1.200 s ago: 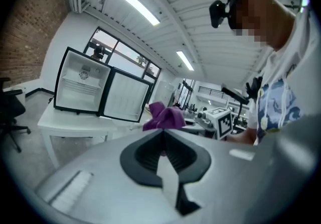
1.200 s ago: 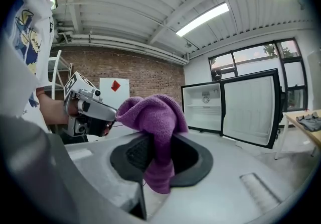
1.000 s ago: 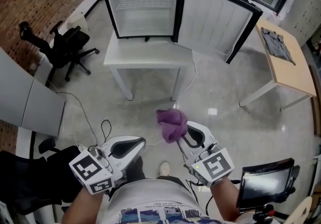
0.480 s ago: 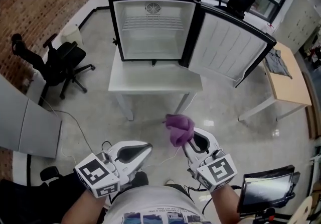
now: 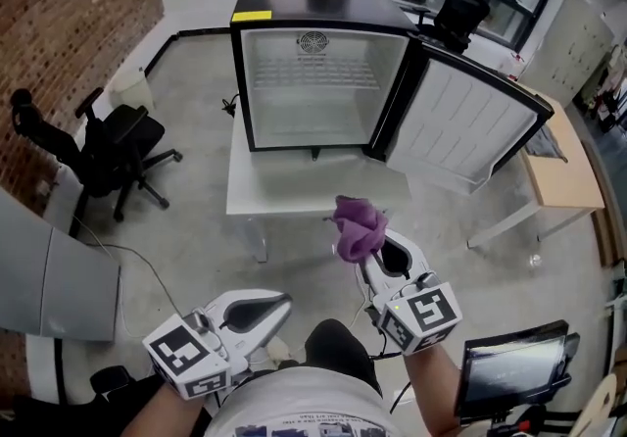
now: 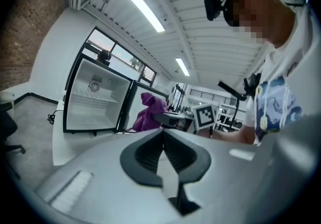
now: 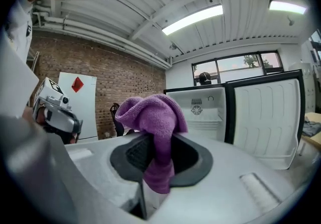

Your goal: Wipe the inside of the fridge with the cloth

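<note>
The purple cloth (image 5: 358, 226) is pinched between the closed jaws of the right gripper (image 5: 375, 251), well short of the open fridge (image 5: 315, 102). The fridge is seen nearer than a second ago, so the approach is judged under way, with no wiping begun. The left gripper (image 5: 282, 303) is held closed and empty.

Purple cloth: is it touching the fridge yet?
Apart. The head view shows the cloth, clamped in the right gripper, short of the fridge, with bare table between.
</note>
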Action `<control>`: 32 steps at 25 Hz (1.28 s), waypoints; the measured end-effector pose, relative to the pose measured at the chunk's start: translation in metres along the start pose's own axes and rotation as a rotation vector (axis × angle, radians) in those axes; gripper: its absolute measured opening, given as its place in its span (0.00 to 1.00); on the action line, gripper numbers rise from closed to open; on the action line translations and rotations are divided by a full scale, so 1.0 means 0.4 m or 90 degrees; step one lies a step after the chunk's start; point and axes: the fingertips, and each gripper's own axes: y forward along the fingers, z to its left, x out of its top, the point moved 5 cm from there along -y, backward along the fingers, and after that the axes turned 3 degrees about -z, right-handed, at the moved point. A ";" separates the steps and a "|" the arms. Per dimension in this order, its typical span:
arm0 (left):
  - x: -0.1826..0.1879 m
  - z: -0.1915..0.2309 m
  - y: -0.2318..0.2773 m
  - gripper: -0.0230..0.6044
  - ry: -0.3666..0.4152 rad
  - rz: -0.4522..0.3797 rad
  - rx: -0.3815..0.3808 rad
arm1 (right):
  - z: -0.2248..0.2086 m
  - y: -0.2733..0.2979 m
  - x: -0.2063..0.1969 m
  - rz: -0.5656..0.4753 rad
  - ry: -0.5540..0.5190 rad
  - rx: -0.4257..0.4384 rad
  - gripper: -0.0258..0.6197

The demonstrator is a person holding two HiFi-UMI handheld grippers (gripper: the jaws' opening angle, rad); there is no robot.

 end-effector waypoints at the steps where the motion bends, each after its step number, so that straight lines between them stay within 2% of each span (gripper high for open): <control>1: 0.005 0.012 0.004 0.05 0.001 -0.001 -0.002 | -0.016 0.022 0.008 -0.003 -0.003 -0.009 0.16; 9: 0.091 0.133 0.066 0.05 0.018 -0.009 0.007 | -0.172 0.242 0.064 -0.024 -0.019 -0.046 0.16; 18: 0.208 0.280 0.181 0.05 0.033 -0.010 0.038 | -0.337 0.566 0.115 -0.043 -0.015 0.000 0.16; 24: 0.250 0.338 0.223 0.05 0.039 -0.010 0.063 | -0.350 0.810 0.137 -0.044 -0.012 0.056 0.16; 32: 0.269 0.398 0.236 0.05 0.035 -0.018 0.122 | -0.343 1.089 0.130 -0.009 -0.026 0.106 0.16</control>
